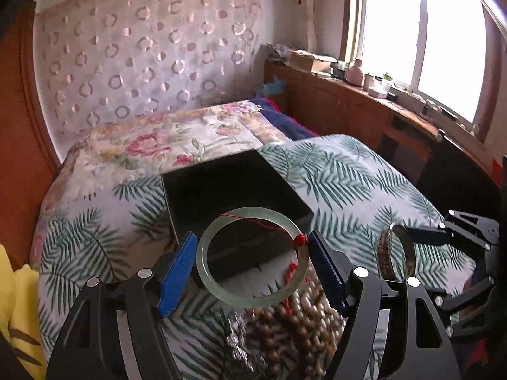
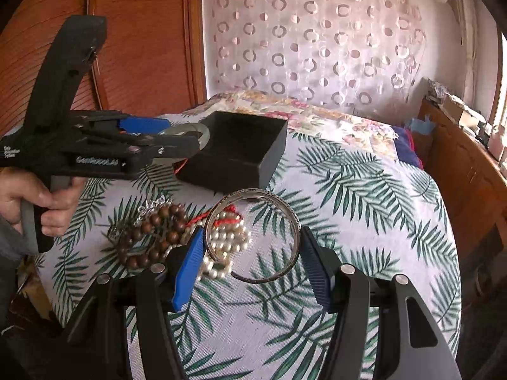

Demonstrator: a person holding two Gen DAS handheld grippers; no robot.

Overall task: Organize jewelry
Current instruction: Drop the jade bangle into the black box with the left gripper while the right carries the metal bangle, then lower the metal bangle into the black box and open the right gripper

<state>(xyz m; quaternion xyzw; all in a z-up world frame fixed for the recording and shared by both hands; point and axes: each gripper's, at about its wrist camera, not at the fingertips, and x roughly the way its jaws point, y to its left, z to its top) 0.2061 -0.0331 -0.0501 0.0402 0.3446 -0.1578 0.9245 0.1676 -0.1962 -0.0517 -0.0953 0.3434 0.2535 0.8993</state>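
My left gripper clamps the jade bangle just in front of the open black box on the bed. My right gripper pinches a silver cuff bracelet above the bead pile

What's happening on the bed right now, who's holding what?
The left gripper holds a pale jade bangle near the open black box. The right gripper holds a silver cuff bracelet. Wooden beads and pearls lie loose on the leaf-print cover.
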